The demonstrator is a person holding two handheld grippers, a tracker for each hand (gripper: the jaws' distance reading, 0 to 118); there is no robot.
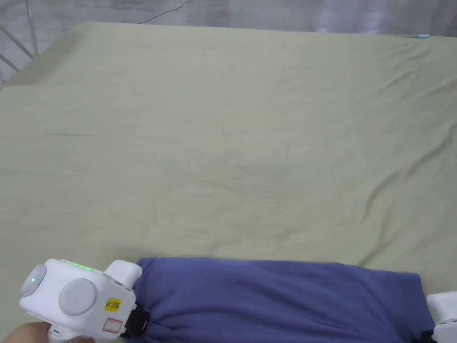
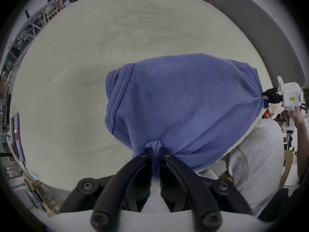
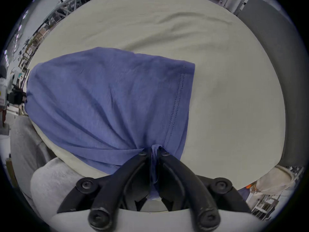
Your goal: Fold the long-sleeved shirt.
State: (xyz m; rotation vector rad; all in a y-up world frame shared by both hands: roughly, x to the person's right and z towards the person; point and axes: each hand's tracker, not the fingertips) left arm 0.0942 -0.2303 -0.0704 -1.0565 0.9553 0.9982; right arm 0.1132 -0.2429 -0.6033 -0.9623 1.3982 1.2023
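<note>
Head view: your blue shirt [image 1: 276,299] lies as a wide band along the bottom edge of the frame, on the pale green sheet [image 1: 232,134] that covers the worktop.
Left tongs: at the lower left of the head view your left tongs [image 1: 136,321] meet the shirt's left end; the white housing sits just beside the cloth.
Left gripper view: the left tongs [image 2: 155,151] are clamped on a pinch of the shirt [image 2: 184,110], with cloth bunched between both jaws at lower centre.
Right tongs: in the right gripper view your right tongs [image 3: 154,151] are likewise closed on a gathered fold of the shirt [image 3: 108,101], creases fanning out from the grip.
Far end: at the right edge of the left gripper view, the right tongs [image 2: 265,97] touch the shirt's other end, your hand [image 2: 296,116] below them.
Hem: a stitched edge runs down the shirt's right side in the right gripper view.
</note>
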